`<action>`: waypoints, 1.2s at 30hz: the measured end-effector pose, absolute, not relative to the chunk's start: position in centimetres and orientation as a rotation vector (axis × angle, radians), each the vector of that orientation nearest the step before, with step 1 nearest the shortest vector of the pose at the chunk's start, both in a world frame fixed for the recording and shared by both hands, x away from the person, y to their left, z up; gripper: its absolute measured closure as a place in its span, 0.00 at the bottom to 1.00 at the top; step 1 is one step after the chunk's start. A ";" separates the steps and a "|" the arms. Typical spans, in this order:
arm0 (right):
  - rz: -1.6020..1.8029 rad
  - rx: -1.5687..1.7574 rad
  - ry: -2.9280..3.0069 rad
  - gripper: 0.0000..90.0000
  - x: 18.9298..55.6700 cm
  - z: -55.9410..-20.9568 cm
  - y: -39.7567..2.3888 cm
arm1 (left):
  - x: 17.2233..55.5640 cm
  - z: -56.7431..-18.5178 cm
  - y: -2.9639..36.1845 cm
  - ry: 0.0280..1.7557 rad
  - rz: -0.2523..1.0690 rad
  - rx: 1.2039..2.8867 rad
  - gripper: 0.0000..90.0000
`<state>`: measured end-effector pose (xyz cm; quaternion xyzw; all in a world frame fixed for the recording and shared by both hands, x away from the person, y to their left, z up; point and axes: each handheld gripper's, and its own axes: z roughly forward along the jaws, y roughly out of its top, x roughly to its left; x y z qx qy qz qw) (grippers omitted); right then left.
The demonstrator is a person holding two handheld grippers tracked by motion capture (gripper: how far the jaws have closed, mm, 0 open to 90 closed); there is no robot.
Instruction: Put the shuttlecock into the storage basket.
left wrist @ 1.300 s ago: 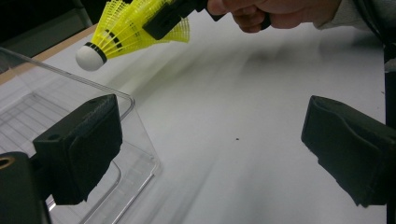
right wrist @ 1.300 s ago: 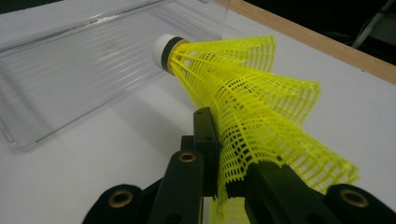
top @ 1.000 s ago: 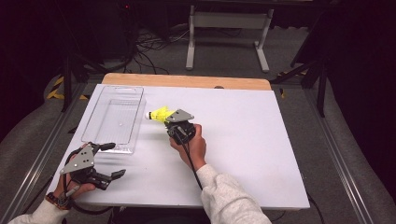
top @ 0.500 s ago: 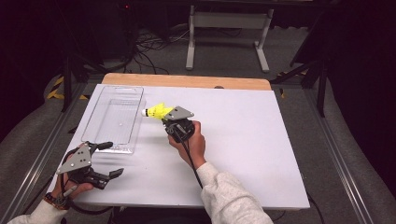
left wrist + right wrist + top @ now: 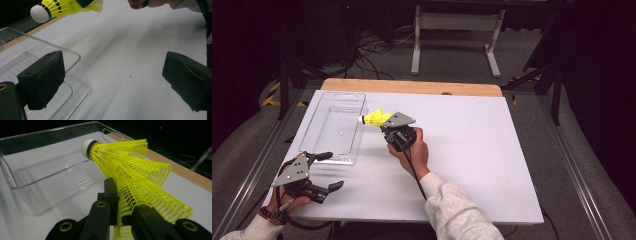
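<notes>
A yellow mesh shuttlecock [image 5: 373,120] with a white cork tip hangs in the air by the right wall of a clear plastic tray [image 5: 332,131]. My right gripper [image 5: 383,125] is shut on its skirt, and the cork points toward the tray. In the right gripper view the skirt [image 5: 135,172] is crushed between the jaws of the right gripper [image 5: 122,203], with the tray [image 5: 50,178] just beyond it. My left gripper [image 5: 331,171] rests open at the table's near left corner, by the tray's front end. The left gripper view shows its jaws [image 5: 113,82] wide apart, the tray's corner [image 5: 75,58] and the shuttlecock [image 5: 62,7].
The white table top [image 5: 472,150] has a wooden strip [image 5: 412,86] along its far edge. A metal stand [image 5: 454,30] and cables [image 5: 372,47] lie on the floor behind it. Rails run along both sides of the table.
The right gripper has carried the shuttlecock a little to the left, closer to the tray's right wall. The left gripper has stayed where it was.
</notes>
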<state>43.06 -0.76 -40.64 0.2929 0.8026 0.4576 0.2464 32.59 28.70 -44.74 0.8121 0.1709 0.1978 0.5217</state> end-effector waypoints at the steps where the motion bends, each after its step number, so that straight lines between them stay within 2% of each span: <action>1: 1.249 0.796 2.192 0.97 43.1 -40.6 -0.6 | 32.6 -44.8 28.7 0.411 0.469 1.945 0.06; 36: 1.271 0.642 2.309 0.97 43.6 -40.0 5.0 | 32.3 -45.7 27.2 0.362 0.397 1.984 0.06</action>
